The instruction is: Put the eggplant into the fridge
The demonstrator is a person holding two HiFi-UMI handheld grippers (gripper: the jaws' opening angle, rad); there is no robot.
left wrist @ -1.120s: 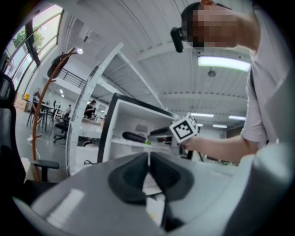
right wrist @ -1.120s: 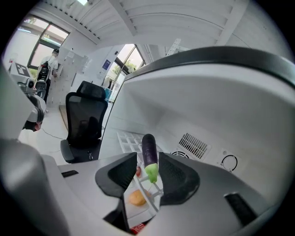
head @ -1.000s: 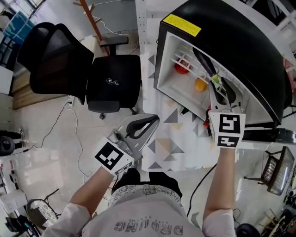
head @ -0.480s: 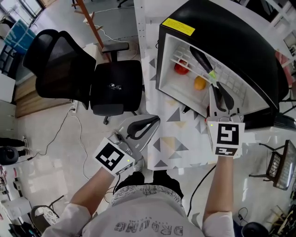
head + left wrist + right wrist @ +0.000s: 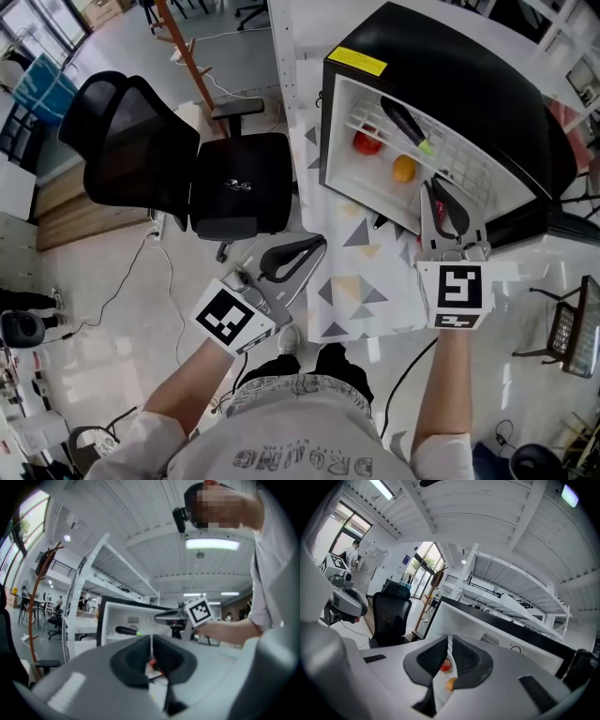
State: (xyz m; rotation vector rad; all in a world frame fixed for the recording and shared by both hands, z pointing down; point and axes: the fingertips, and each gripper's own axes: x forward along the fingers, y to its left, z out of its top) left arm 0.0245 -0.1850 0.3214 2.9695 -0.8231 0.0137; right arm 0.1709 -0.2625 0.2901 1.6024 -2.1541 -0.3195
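Right gripper (image 5: 439, 192) has backed away from the fridge (image 5: 478, 89), its jaws just closing to nearly together with nothing between them. Eggplant (image 5: 403, 122) lies on the fridge's upper shelf. Left gripper (image 5: 319, 246) jaws together, empty.

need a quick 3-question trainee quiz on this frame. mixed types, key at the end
1. True or false: the eggplant lies on the wire shelf inside the open fridge.
2. In the head view, what stands left of the fridge? A) a black chair B) a bin C) a ladder
3. How many round fruits show in the fridge?

Key: 1 true. 2 A. 3 two: red fruit, orange fruit.
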